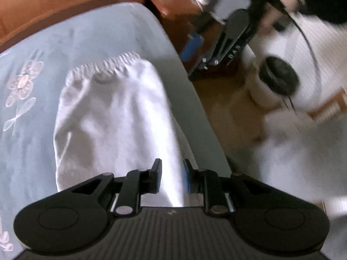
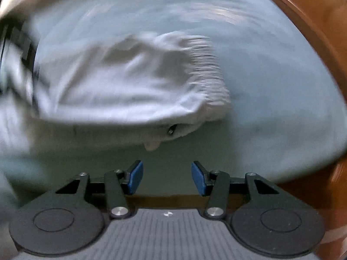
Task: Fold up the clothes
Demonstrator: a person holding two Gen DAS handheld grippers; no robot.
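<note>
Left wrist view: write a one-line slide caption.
Left gripper grips white trousers lying on blue bedsheet.

White garment [image 1: 112, 117] with gathered elastic waistband [image 1: 108, 64], folded lengthwise, lying on bed

Smearing with motion blur across most of the right wrist view, leaving the white garment [image 2: 130, 82] soft-edged. Running out of frame beneath the left gripper [image 1: 171, 177], hiding whatever cloth is pinched there. Blurring the person's white clothing [image 1: 303, 130] beyond reading.
</note>
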